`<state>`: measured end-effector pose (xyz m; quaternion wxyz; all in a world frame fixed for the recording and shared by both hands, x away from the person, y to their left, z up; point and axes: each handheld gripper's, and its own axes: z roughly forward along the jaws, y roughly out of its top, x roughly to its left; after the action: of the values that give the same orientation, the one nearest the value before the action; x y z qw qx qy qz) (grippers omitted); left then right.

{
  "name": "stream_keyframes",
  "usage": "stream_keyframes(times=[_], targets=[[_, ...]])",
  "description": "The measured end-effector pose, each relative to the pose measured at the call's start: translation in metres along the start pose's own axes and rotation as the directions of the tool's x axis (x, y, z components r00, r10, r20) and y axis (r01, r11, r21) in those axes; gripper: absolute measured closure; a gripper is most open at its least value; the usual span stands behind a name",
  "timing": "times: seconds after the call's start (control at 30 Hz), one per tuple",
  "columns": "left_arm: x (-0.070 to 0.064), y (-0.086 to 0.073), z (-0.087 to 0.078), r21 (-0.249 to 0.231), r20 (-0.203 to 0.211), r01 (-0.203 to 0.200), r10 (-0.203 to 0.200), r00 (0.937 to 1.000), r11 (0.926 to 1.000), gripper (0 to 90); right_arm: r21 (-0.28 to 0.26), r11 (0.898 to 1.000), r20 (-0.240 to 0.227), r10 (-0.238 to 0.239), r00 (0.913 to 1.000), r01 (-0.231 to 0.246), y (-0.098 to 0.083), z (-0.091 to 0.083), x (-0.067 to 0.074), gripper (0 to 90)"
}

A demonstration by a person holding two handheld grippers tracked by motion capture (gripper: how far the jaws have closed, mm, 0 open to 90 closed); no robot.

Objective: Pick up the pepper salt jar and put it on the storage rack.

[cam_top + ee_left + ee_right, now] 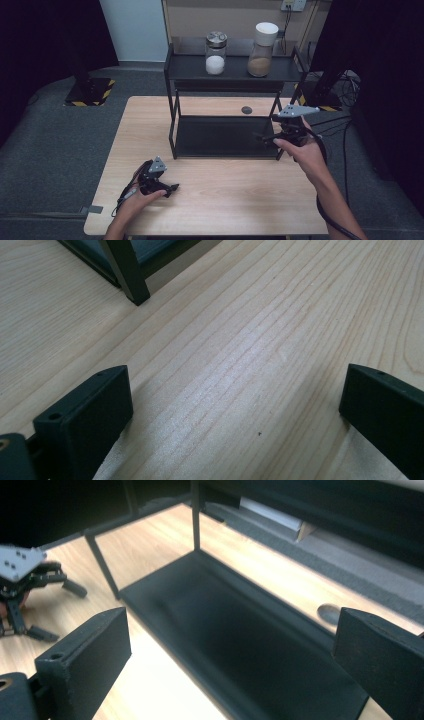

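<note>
right claw [266, 137], raised at the right end of the black rack [172, 60], has its jaws spread wide with nothing between them; in the right gripper view they frame the dark lower shelf [240, 645], which lies bare beneath it. left claw [167, 190] rests low on the wooden table [225, 200] near the front left, its jaws just as wide and empty, with plain woodgrain between them and one rack leg [127, 275] ahead. beyond the right claw, up on the rack's top shelf, stand two jars well apart from both claws: a glass jar of white grains with a metal lid [216, 54] and, just beside it on the right, a jar of brown powder with a white lid [262, 50]. behind the rack a small dark disc [246, 109] lies on the table. judging from this, the work is at its opening reach, nothing grasped yet, and the right claw looks the one in play. the next move calls for lifting that claw clear of the top shelf's front rail, squaring the open jaws around a jar's body, probably the nearer brown one, and closing without knocking its neighbour
</note>
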<state>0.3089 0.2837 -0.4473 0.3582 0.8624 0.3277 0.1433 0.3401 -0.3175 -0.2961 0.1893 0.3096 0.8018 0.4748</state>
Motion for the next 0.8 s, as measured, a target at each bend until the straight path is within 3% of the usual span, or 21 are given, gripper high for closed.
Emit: stream_keyframes(times=[0.43,0.5,0.8], targets=[[0.000,0.000,0.000,0.000,0.000,0.000,0.000,1.0000,1.0000,0.0,0.072,0.996,-0.023,0.052,0.9983,-0.051,-0.063,0.028,0.009,2.8],[0.000,0.000,0.000,0.000,0.000,0.000,0.000,1.0000,1.0000,0.0,0.077,0.994,-0.033,0.078,0.9964,-0.075,-0.076,0.032,0.008,2.9],[0.000,0.000,0.000,0.000,-0.002,0.001,-0.001,1.0000,1.0000,0.0,0.135,0.987,-0.036,0.088,0.9955,-0.083,-0.107,0.041,0.016,3.7]])
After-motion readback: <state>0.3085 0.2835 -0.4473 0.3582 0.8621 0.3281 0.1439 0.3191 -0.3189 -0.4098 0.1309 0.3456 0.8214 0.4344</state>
